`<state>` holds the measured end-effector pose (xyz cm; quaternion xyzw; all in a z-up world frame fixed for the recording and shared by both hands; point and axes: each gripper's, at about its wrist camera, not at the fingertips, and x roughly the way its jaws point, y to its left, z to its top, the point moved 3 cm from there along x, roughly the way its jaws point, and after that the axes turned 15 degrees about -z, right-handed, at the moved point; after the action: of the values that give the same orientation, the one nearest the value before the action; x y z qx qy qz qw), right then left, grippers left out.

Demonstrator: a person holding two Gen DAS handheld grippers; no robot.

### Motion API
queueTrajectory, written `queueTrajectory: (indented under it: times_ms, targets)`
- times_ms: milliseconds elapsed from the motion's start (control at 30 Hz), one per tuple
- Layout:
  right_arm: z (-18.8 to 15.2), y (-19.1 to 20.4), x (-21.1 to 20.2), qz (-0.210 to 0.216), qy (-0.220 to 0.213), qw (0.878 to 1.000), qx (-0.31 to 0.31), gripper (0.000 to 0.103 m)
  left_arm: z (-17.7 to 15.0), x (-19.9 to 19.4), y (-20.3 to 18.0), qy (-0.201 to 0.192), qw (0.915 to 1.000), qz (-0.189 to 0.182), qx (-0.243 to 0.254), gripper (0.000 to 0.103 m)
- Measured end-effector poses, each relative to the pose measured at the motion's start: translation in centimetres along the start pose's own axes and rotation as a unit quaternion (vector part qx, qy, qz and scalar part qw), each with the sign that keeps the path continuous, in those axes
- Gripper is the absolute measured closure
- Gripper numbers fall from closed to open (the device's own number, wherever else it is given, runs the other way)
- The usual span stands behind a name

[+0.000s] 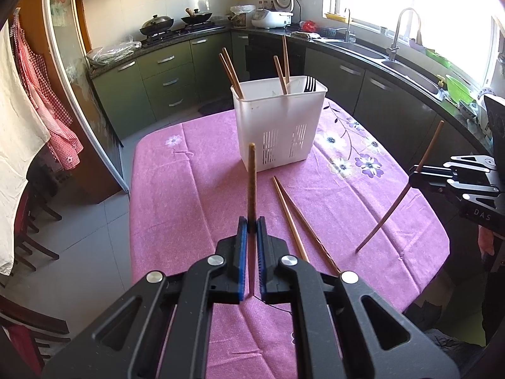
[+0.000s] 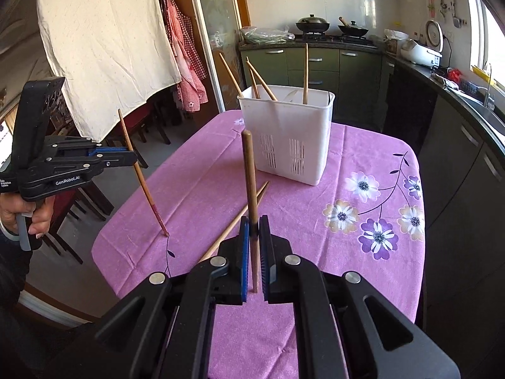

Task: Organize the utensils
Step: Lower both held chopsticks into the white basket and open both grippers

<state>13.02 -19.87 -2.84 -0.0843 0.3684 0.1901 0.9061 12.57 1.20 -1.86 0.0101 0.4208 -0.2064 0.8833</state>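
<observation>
A: Our left hand-held gripper [image 1: 252, 225] is clamped on a thin brown wooden chopstick [image 1: 251, 183], which stands nearly upright between the blue pads, its lower tip at the cloth.

B: And our right hand-held gripper [image 2: 253, 225] pinches a second wooden chopstick [image 2: 250, 183] the same way; from the left wrist view that stick slants, its tip just above the cloth.

A: Both grippers tilt downward over the table [image 1: 189, 189] with its pink flowered cloth. A hand [image 2: 22, 214] grips the left one's handle.

B: Two more loose chopsticks [image 1: 293, 218] lie crossed on the cloth between us and the white slotted plastic utensil holder [image 1: 277, 126].

A: That holder stands farther back, with four chopsticks [image 1: 232, 72] leaning inside and dark fork tines [image 1: 310, 83] at its right end.
</observation>
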Motion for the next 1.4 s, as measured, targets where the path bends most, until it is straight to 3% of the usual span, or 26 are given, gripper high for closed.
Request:
queueTrajectory:
  times_ms: [200, 633, 900, 1067, 1400]
  targets:
    - [-0.3, -0.4, 0.2, 0.004, 0.005, 1.000, 0.005, 0.096, 2.3, -1.1, -0.6, -0.013, 0.9999, -0.008, 0.003, 0.097]
    - [-0.6, -1.9, -0.1, 0.019, 0.001, 1.000, 0.019, 0.096, 15.3, -4.0, -2.2, -0.123, 0.9920, -0.012, 0.023, 0.097]
    - [-1.1, -3.1, -0.1, 0.029, 0.002, 0.999, 0.030, 0.096, 19.9, -3.3, -2.1, -0.163, 0.9863, 0.010, 0.021, 0.097]
    - [-1.2, -3.6, 0.0, 0.033, 0.002, 0.999, 0.036, 0.096, 21.0, -0.8, -1.4, -0.159, 0.9872, 0.013, 0.009, 0.097]
    - [0.1, -4.0, -0.5, 0.035, -0.007, 0.999, 0.032, 0.096, 19.8, 4.9, 0.3, -0.089, 0.9960, 0.009, -0.011, 0.097]
